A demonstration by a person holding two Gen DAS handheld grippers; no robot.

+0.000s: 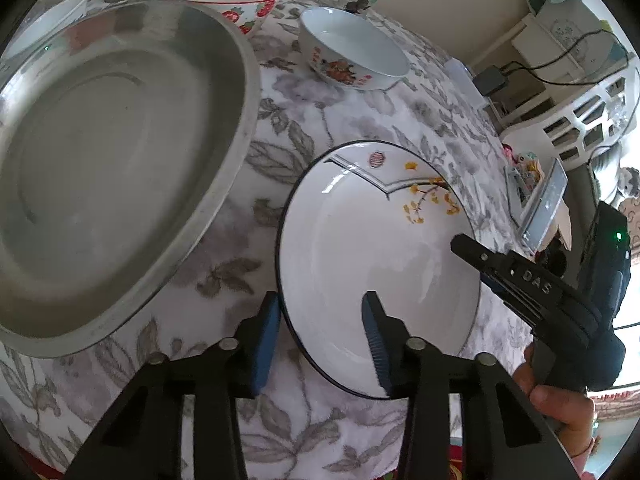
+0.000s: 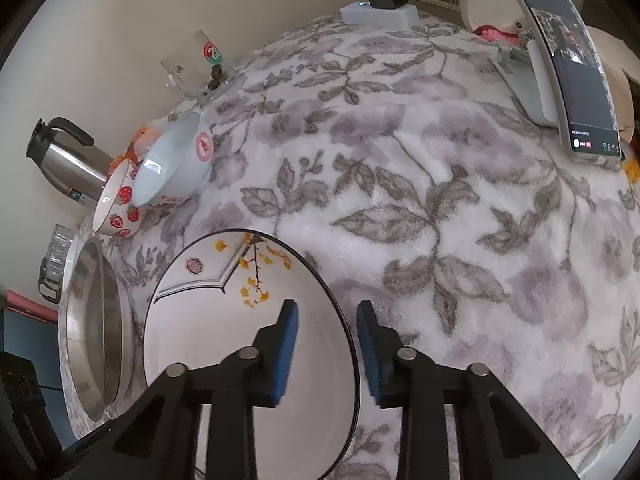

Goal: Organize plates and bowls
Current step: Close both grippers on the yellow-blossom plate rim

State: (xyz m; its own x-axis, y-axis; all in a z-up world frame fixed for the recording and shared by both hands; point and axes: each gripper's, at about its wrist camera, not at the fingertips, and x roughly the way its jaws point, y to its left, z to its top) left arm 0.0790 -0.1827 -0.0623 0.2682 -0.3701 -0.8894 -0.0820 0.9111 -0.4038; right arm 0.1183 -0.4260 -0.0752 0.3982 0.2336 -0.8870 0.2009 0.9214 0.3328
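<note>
Both tongs straddling the white plate's rim

The left tongs (image 1: pixel 320 344) sit narrow with the rim of the white plate (image 1: pixel 360 248) between the blue pads – one pad outside, one over the well, but I can't tell if they're actually pinching it. Same for the right tongs (image 2: pixel 328 352) on the opposite edge – rim between the pads, gap visible. The steel basin (image 1: pixel 112 168) is just left of the left tongs, two bowls (image 1: pixel 352 52) beyond on the flowery tabletop (image 2: pixel 440 200). A phone (image 2: pixel 568 72) stands ahead-right of the right tongs.
</note>
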